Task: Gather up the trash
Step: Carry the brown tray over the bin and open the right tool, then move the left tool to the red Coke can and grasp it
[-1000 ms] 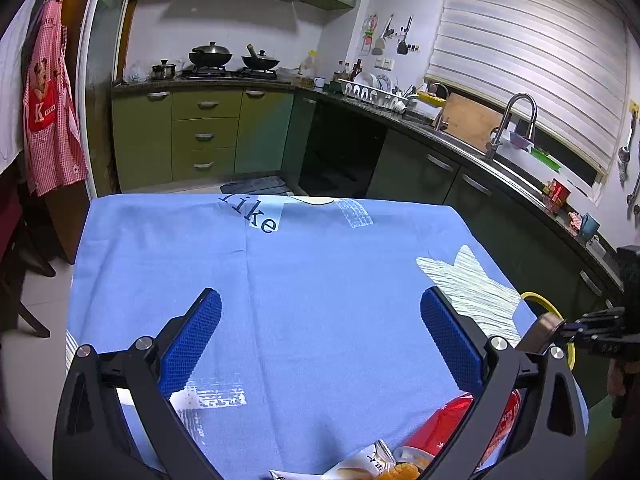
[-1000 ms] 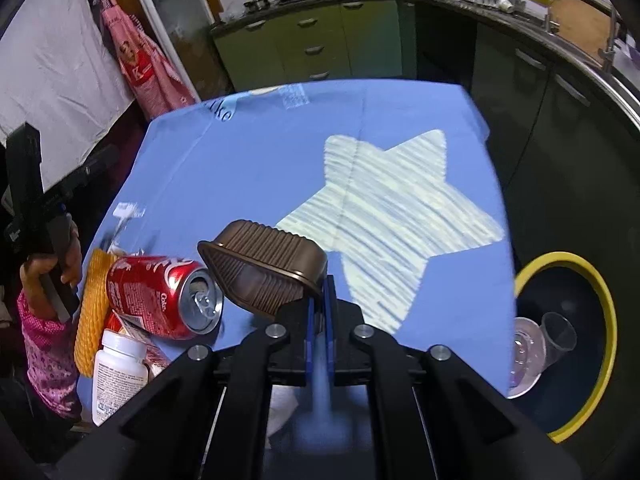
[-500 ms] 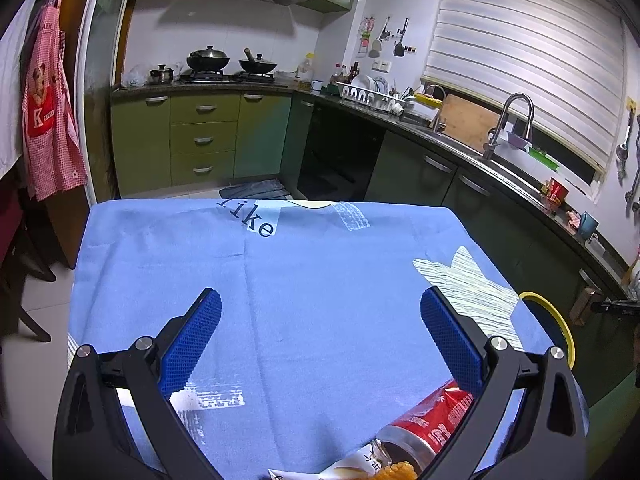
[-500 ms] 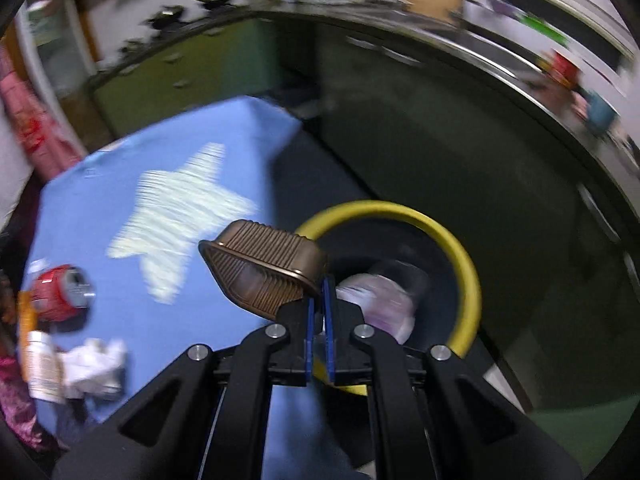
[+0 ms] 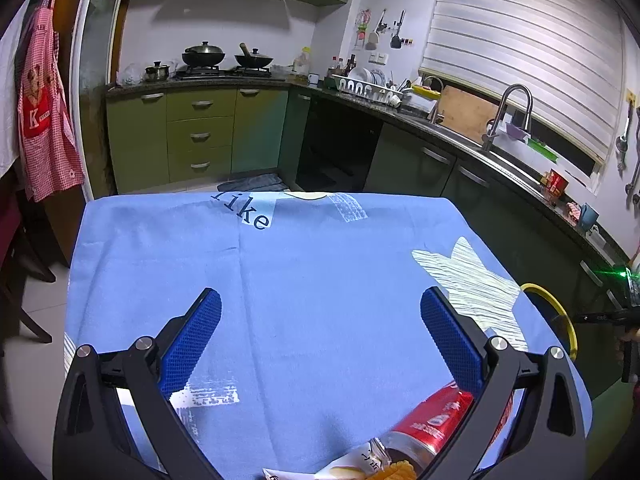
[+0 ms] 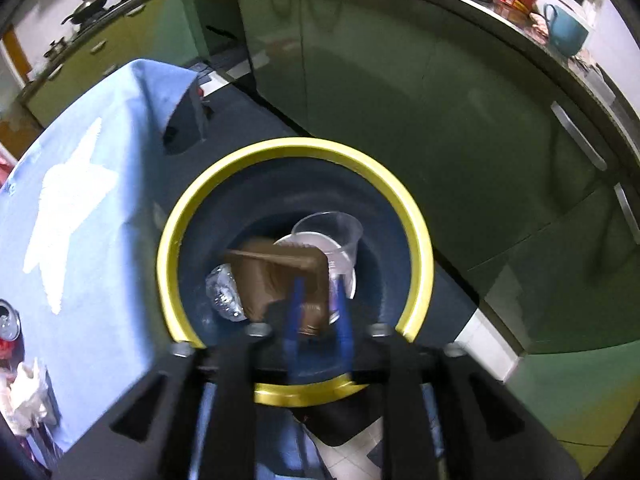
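My right gripper (image 6: 319,306) hangs over the dark bin with the yellow rim (image 6: 296,148), pointing down into it. Its jaws are opening. The brown ribbed plastic tray (image 6: 276,280) shows blurred just beyond the blue fingertips, loose from the pads and inside the bin's mouth. Below it in the bin lie a clear plastic cup (image 6: 332,232), a white lid (image 6: 348,280) and crumpled clear plastic (image 6: 224,292). My left gripper (image 5: 320,300) stands open and empty above the blue tablecloth (image 5: 320,272). A red soda can (image 5: 432,420) and a snack bag (image 5: 360,464) lie under its right finger.
The bin (image 5: 560,312) stands on the floor off the table's right edge, close to the green cabinets (image 6: 400,80). A crumpled tissue (image 6: 24,396) and the can (image 6: 6,324) sit at the table's near end. A red apron (image 5: 40,112) hangs at left.
My right gripper swung from above the table to over the bin and tipped downward. Its jaws, shut on the brown tray before, have parted and the tray has slipped forward. The left gripper stayed still.
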`<state>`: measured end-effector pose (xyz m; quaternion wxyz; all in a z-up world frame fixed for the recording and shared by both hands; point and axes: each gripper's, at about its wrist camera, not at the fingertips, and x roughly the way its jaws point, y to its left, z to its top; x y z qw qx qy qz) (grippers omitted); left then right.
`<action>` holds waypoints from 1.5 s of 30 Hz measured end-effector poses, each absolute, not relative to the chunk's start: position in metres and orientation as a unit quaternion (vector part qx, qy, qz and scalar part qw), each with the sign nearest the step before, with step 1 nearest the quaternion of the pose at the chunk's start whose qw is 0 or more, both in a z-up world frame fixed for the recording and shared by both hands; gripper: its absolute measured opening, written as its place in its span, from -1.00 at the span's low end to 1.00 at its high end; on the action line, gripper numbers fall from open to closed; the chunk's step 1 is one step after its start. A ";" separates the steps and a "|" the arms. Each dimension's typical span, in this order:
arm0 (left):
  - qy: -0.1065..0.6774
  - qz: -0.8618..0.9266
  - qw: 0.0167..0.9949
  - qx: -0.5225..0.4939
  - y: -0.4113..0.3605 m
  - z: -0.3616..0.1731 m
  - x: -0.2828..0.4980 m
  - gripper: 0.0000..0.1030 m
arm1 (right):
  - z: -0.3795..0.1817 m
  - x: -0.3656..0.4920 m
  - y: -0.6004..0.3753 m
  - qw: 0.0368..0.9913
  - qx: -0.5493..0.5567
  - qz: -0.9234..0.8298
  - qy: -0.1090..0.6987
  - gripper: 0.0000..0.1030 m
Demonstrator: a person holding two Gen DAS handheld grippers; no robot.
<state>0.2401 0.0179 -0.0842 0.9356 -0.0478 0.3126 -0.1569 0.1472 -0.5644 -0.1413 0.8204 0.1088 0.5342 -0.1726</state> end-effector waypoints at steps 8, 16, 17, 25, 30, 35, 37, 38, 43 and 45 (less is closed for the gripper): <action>0.322 -0.163 0.932 -0.040 0.012 -0.089 0.242 0.91 | -0.125 0.137 -0.554 0.836 0.113 -0.151 0.515 -0.25; 0.346 -0.245 0.906 0.005 -0.004 -0.074 0.236 0.91 | -0.107 0.121 -0.527 0.855 0.113 -0.111 0.493 -0.08; 0.354 -0.264 0.897 0.023 -0.009 -0.072 0.235 0.91 | -0.106 0.120 -0.525 0.857 0.114 -0.107 0.491 -0.08; 0.392 -0.420 0.791 0.210 -0.076 -0.054 0.203 0.91 | -0.109 0.117 -0.515 0.859 0.122 -0.084 0.490 -0.08; 0.407 -0.452 0.728 0.315 -0.117 -0.060 0.190 0.91 | -0.118 0.117 -0.514 0.855 0.126 -0.076 0.498 -0.08; 0.442 -0.465 0.677 0.360 -0.137 -0.080 0.196 0.91 | -0.123 0.114 -0.517 0.853 0.134 -0.072 0.499 -0.07; 0.452 -0.466 0.661 0.376 -0.141 -0.090 0.198 0.91 | -0.124 0.113 -0.519 0.853 0.136 -0.073 0.499 -0.06; 0.462 -0.464 0.652 0.382 -0.144 -0.094 0.201 0.91 | -0.125 0.112 -0.520 0.852 0.137 -0.072 0.500 -0.06; 0.486 -0.465 0.630 0.387 -0.149 -0.106 0.214 0.91 | -0.131 0.112 -0.523 0.849 0.144 -0.070 0.503 -0.06; 0.493 -0.465 0.625 0.387 -0.151 -0.107 0.218 0.91 | -0.133 0.113 -0.522 0.849 0.147 -0.067 0.504 -0.06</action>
